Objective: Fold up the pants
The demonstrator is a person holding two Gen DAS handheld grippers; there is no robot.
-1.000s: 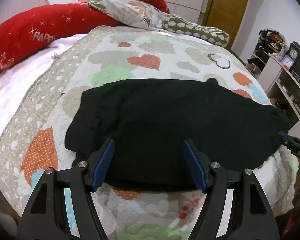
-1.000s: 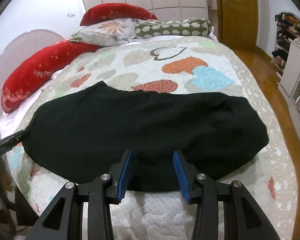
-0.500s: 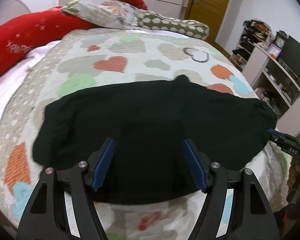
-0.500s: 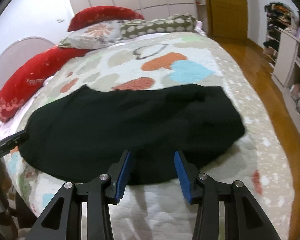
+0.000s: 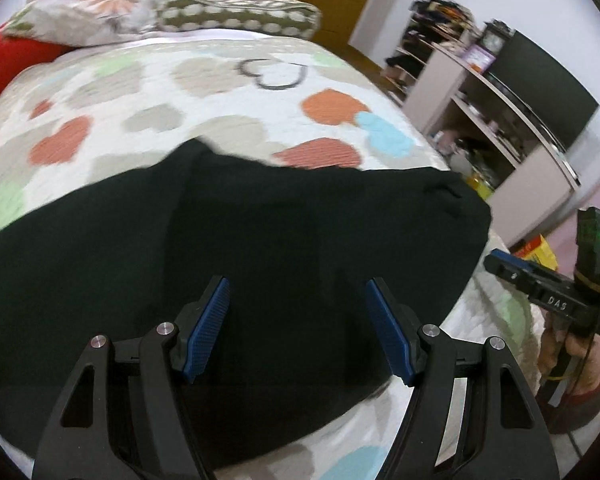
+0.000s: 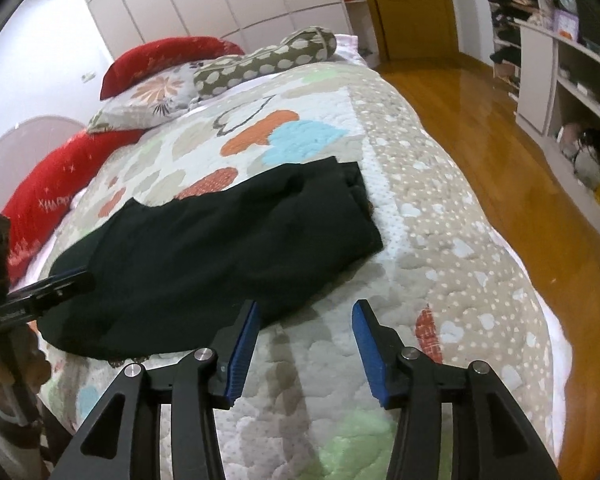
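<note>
Black pants (image 5: 300, 220) lie folded lengthwise across a heart-patterned quilt (image 5: 204, 92). My left gripper (image 5: 297, 284) hovers open over the near part of the dark cloth, with nothing pinched between its blue pads. In the right wrist view the pants (image 6: 220, 248) end at a bunched edge toward the bed's right side. My right gripper (image 6: 306, 306) hangs just past their near right border over bare quilt (image 6: 420, 220); its jaws are opening and hold nothing. Each gripper shows in the other's view: the right gripper (image 5: 500, 260) and the left gripper (image 6: 64, 280).
Red bolsters (image 6: 48, 192), a floral pillow (image 6: 148, 100) and a dotted pillow (image 6: 268, 60) lie at the head of the bed. White shelves (image 6: 540, 80) and a dark screen (image 5: 548, 92) stand to the right. A wooden floor (image 6: 500, 160) runs to a door (image 6: 412, 8).
Both views have swung rightward along the pants. The right gripper's jaws have widened, and it now sits over quilt beside the pants' edge instead of over the cloth.
</note>
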